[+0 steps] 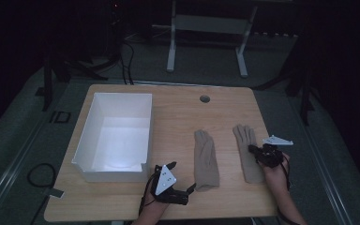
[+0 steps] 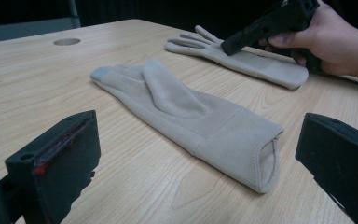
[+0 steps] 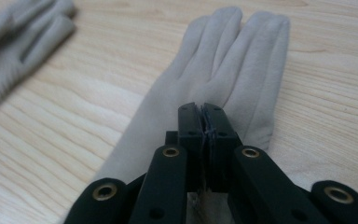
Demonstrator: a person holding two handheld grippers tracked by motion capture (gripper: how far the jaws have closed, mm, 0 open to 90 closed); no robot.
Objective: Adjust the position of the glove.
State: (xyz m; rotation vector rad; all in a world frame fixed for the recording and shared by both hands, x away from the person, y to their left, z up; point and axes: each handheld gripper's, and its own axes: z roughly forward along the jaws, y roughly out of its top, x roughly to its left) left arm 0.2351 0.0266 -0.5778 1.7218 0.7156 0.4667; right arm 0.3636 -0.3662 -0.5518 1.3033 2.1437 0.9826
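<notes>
At lower right of the high view, the right gripper (image 1: 254, 151) sits on the right beige glove (image 1: 247, 152), jaws pressed together and pinching a fold of its fabric; the glove lies flat on the wooden table (image 1: 178, 112), fingers pointing away. Lower centre, the left gripper (image 1: 191, 188) rests jaws apart at the cuff of the left beige glove (image 1: 205, 159), which has a grey fingertip patch. The white bin (image 1: 117, 136) stands at left; no legible writing.

1. Two beige fabric gloves lie flat: the left glove (image 1: 206, 159) and the right glove (image 1: 247, 152).
2. One white rectangular plastic bin (image 1: 143, 126).
3. One light wooden surface (image 1: 178, 117).
4. Two black hand-held grippers: the left gripper (image 1: 191, 188) and the right gripper (image 1: 251, 148).
</notes>
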